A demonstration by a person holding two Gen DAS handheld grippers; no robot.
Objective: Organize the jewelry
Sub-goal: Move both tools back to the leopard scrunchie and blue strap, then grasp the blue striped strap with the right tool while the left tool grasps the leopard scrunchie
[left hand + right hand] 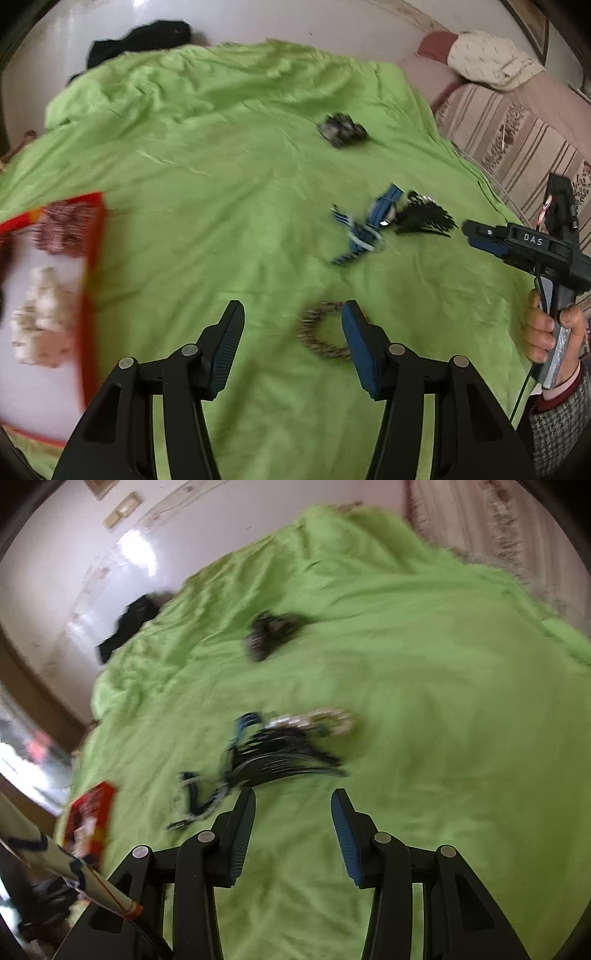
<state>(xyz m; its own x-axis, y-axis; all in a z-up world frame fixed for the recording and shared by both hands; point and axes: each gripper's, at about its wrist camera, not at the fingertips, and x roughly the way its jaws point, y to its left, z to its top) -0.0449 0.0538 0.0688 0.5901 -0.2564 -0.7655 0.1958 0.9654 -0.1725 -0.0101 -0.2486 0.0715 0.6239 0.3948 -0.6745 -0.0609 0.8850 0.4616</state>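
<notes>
On the green cloth [221, 184] lie a blue beaded piece [364, 229], a black tassel piece [424, 218], a dark bracelet [341, 129] further back and a speckled ring-shaped bracelet [317, 332] just beside my left gripper's right finger. My left gripper [291, 317] is open and empty above the cloth. A red-rimmed white tray [92, 258] at left holds a maroon piece [61, 230] and a cream piece [40, 317]. My right gripper [293, 805] is open and empty, just short of the black tassel piece [288, 760], the blue piece [207, 794] and a silvery piece [317, 720]. It also shows in the left wrist view [476, 232].
A striped pink sofa [517, 140] with a cream cushion [487, 59] runs along the right. A black garment [140, 40] lies at the cloth's far edge by the white wall. In the right wrist view the red tray [88, 819] sits at the left, with a paper tube [74, 875] near it.
</notes>
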